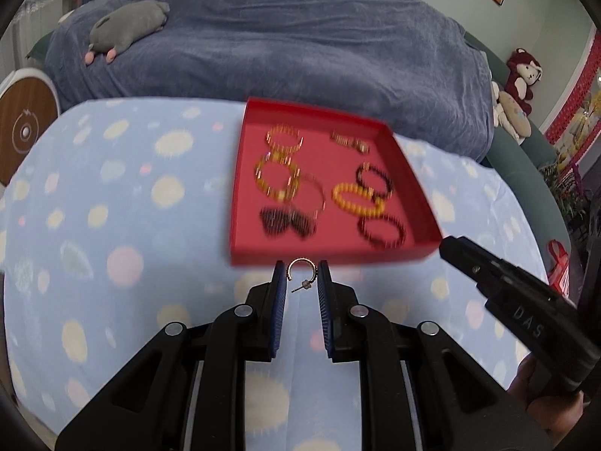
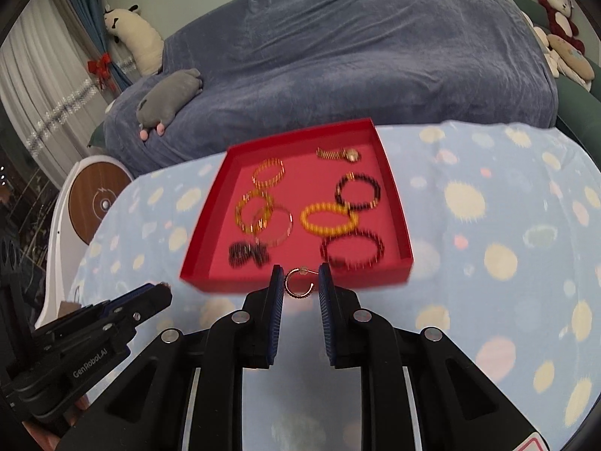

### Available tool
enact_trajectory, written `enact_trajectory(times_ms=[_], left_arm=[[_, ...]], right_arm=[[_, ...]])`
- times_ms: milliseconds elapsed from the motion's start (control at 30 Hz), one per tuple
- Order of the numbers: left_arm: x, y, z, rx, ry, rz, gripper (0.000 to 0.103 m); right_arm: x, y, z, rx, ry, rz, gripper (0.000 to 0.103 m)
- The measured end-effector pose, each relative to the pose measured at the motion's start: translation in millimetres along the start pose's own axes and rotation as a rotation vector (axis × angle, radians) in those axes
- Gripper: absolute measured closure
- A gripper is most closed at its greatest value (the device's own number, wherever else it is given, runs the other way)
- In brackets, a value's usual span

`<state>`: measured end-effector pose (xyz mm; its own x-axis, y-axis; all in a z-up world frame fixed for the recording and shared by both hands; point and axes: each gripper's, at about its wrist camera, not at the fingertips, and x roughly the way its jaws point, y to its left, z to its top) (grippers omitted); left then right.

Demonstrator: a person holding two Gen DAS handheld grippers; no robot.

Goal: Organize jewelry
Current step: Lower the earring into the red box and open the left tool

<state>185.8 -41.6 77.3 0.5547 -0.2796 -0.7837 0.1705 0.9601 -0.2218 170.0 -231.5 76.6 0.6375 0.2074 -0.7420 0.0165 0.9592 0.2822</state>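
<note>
Clearly the step in hand is carrying — each gripper has a small gold hoop earring pinched between its pads, above the spotted cloth [image 1: 112,195] and just short of the near wall of the red tray [image 1: 323,257]. The left gripper [image 1: 301,276] is closed on an earring [image 1: 300,268] whose post hangs below the hoop; the right gripper [image 2: 300,282] is closed on a second earring [image 2: 298,282], an open hoop with a darker lower edge. The jaws of both stand narrow, with only the hoop between them. In the tray the other jewelry is already lying: gold bracelets [image 1: 280,161], a yellow bead bracelet [image 1: 357,197], dark bead bracelets [image 1: 381,231], a black bow [image 1: 285,221] and a watch [image 2: 340,155]. The pictures are blurred, so fine detail of these pieces I cannot tell. I judge the task is near its end, since only the two earrings are outside the tray. The next move calls for bringing each gripper over the wall to a free red spot — perhaps the near middle — then lowering and opening the pads gently, because a thin hoop can stick to a pad or roll away.
</note>
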Motion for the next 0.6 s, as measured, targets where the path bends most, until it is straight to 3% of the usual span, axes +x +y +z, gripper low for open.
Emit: enact_trajectory(times_ms=[233, 600], left_arm=[[49.2, -10.1, 63.6, 0.024, -0.009, 0.013, 0.086], [136.8, -5.0, 105.2, 0.028, 0.062, 0.058, 0.087]], right_arm=[[49.2, 6.7, 57.8, -0.029, -0.005, -0.002, 0.086], [136.1, -4.5, 100.3, -0.009, 0.046, -0.034, 0.085]])
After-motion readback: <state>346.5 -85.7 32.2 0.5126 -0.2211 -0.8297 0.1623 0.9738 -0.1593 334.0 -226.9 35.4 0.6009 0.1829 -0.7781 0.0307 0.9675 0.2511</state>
